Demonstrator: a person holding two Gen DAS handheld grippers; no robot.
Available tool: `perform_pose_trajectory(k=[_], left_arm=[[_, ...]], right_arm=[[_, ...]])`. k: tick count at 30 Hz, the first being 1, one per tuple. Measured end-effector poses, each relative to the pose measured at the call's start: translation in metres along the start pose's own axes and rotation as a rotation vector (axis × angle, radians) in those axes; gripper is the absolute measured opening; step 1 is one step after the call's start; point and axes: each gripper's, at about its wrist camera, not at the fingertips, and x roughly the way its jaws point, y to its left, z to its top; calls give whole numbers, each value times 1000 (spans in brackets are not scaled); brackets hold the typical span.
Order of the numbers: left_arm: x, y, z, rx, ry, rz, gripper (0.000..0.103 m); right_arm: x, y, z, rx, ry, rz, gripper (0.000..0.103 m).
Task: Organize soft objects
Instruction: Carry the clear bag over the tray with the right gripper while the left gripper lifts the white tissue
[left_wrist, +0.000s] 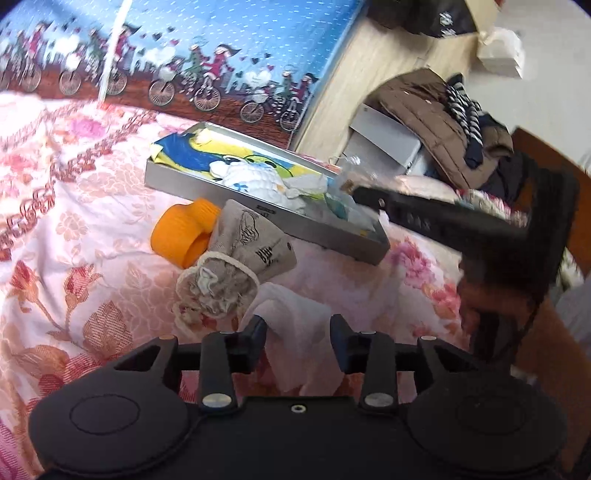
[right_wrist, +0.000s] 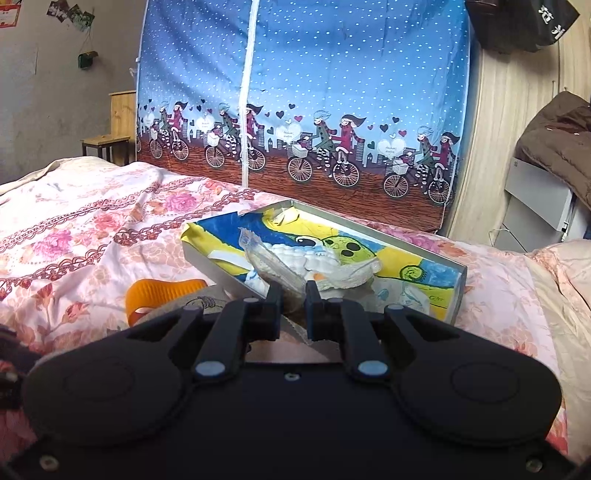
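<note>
The left wrist view shows the left gripper (left_wrist: 298, 341) low over a pink flowered bedspread (left_wrist: 74, 229). Its 2 fingers stand partly apart, and a crumpled white cloth (left_wrist: 295, 317) lies on the bed between them. The pads do not seem to press on it, so the cloth is loose. It probably lies there because it has not gone into the tray yet.

Just past the cloth sits a small grey drawstring pouch (left_wrist: 240, 258), tied with a cord at its neck. It leans against an orange plastic spool (left_wrist: 184, 232). Both are right beside the grey tray (left_wrist: 221, 192), likely waiting for their turn.

The tray rests on the bed so soft things can be put away in 1 place. It has a bright cartoon lining, and a white knitted piece (left_wrist: 258, 181) already lies inside.

In the right wrist view, the right gripper (right_wrist: 293, 295) hangs over the near edge of the tray (right_wrist: 458, 291). Its fingers are almost closed on a clear crinkly plastic bag (right_wrist: 266, 262) with something pale in it. It holds the bag over the tray, most likely to put it down there.
</note>
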Motion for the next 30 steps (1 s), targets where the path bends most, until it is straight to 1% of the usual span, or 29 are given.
perform_pose_trajectory(k=[3,6,7,8,9,10,12,15,17,18,20,21,22,28,29,30], left_arm=[[4,8,8,-67,-1,-18,40],[3,11,12,-73,-9,-18,39],[3,11,12,-68,-10,-14,32],[3,12,13,-67,-10,-11,19],[3,13,13,-64,-6,-2,15],[4,13,14,-57,-2,6,13],[4,14,14,-43,6,0,12],[-1,14,15,-35,-13,-2,12],[-5,15,19,-46,-28,-15,18],[-7,16,21,-52,-36,-19,19],[-9,18,24,-70,-47,-26,17],[-8,19,24,-71,-47,-18,13],[-6,18,24,-63,-42,-7,13],[7,16,19,-22,37,-8,13],[9,16,19,-24,48,-7,7],[10,17,19,-27,49,-4,6]], right_arm=[[1,0,0,-2,7,-2,7],[3,1,-1,-11,12,6,7],[3,1,-1,-14,13,9,7],[3,1,-2,-16,14,12,7],[3,1,-1,-17,14,13,7],[2,1,-1,-19,15,15,7],[2,0,-1,-20,14,17,7],[1,0,-1,-21,13,20,7],[1,0,-1,-22,13,22,7],[1,-1,-1,-23,14,24,7],[1,-1,-1,-26,15,28,7],[1,-1,-2,-28,16,31,7],[1,-1,-2,-29,17,32,7],[2,-2,-3,-35,23,42,7],[2,-2,-3,-37,23,44,7],[2,-1,-3,-38,23,45,7]])
